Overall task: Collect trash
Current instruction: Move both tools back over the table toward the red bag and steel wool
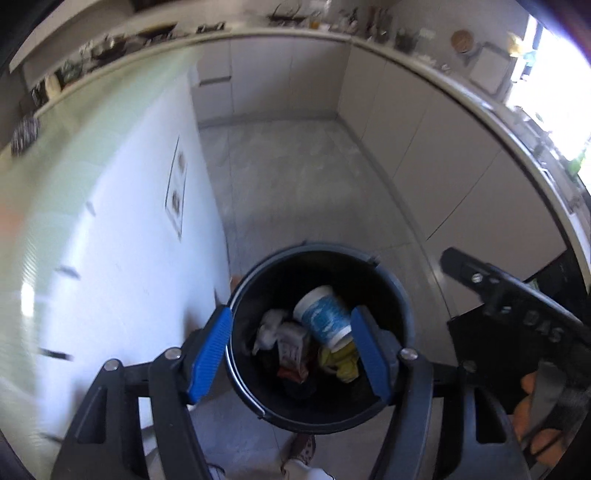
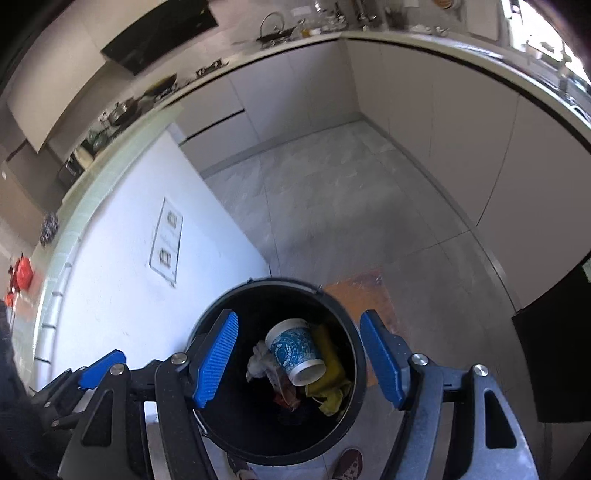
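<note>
Both grippers, left gripper (image 1: 291, 354) and right gripper (image 2: 299, 358), are being held apart and empty right above the round black plastic bin (image 2: 354, 325); a blue-patterned paper cup (image 2: 295, 350) is lying inside with crumpled wrappers, so collecting looks mostly done.

I see a kitchen: pale grey tiled floor (image 2: 332, 206), plain handleless beige cabinets (image 2: 461, 122) wrapping the corner under a cluttered bench (image 1: 332, 35). White panel (image 2: 122, 280) at left with an outlet plate (image 2: 166, 242). Bright window (image 1: 554, 92) upper right, orange mat (image 2: 369, 291) on floor.
</note>
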The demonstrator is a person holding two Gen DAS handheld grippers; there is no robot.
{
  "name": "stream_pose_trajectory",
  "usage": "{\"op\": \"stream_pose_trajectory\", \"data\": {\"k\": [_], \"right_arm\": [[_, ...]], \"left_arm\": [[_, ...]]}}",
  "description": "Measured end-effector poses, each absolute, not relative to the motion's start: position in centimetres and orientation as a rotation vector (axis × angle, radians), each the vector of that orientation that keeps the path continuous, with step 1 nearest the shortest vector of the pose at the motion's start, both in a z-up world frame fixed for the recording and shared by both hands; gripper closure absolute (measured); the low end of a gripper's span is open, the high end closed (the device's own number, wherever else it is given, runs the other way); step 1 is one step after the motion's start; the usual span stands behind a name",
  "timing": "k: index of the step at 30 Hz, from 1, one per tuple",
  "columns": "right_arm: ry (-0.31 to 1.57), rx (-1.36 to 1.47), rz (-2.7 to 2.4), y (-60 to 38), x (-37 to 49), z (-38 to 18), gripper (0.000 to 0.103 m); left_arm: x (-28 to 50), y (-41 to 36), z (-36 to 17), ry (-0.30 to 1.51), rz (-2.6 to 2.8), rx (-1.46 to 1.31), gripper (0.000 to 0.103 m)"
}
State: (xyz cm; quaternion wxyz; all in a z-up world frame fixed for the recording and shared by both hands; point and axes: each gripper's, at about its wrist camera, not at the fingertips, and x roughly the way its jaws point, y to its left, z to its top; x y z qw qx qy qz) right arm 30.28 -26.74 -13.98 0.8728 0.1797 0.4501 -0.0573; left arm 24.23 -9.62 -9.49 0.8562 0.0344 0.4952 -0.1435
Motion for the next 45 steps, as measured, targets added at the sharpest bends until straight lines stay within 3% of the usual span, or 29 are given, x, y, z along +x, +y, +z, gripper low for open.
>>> {"op": "stream_pose_trajectory", "data": {"k": [8,14,24,34,45], "right_arm": [[0.888,0.374,-0.191,-25.5,28.3,-8.9,0.032],[0.827,0.375,-0.173,-21.1,27.5,-4.3,0.032],[0.765,0.314,-0.060,-6.3,29.9,-0.3,0.025],[0.770,0.248,0.070,9.7,34.4,-0.4,0.024],[0.784,0.139,0.172,18.8,39.1,0.4,0.024]], "left_arm": [[22.7,-7.8,-2.4,0.936,-0.381,0.047,0.035],[23.1,-2.3,0.9,0.888,-0.369,0.032,0.034],[24.5,11.5,0.7,0.860,-0.258,-0.017,0.033],[27.0,26.0,0.1,0.850,-0.104,-0.068,0.033],[30.7,33.8,-1.6,0.872,0.004,-0.153,0.032]]}}
